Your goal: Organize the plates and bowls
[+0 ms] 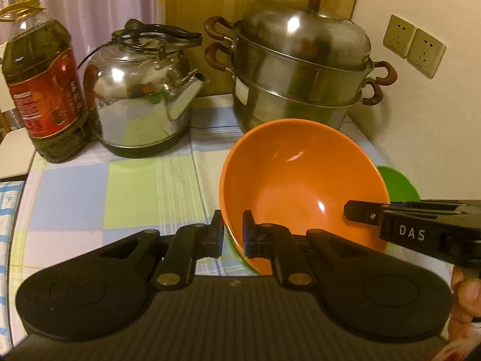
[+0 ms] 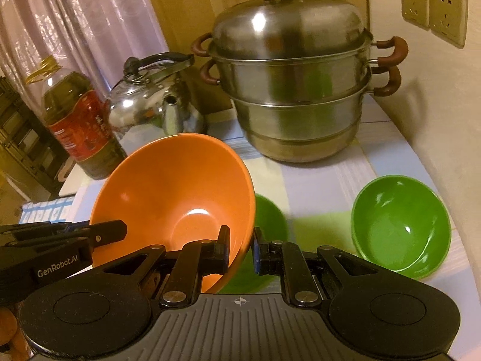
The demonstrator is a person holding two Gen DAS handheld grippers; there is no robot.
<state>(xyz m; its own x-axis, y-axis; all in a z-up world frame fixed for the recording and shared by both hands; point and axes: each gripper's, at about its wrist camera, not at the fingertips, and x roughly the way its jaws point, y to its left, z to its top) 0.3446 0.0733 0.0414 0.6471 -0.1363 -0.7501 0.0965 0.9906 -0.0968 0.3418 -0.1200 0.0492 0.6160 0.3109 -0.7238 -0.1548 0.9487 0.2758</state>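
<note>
Premises I am working in: a home kitchen corner. Evidence: a two-tier stainless steamer pot (image 2: 297, 90) with domed lid and brown handles stands at the back of a table covered in a checked pastel cloth (image 1: 120, 186). Beside it I note a steel kettle (image 1: 141, 96) and a large bottle of cooking oil (image 1: 45, 90) with a red label. Two wall sockets (image 2: 433, 9) are set in the plain wall; a pale curtain (image 2: 75, 24) hangs behind.
</note>
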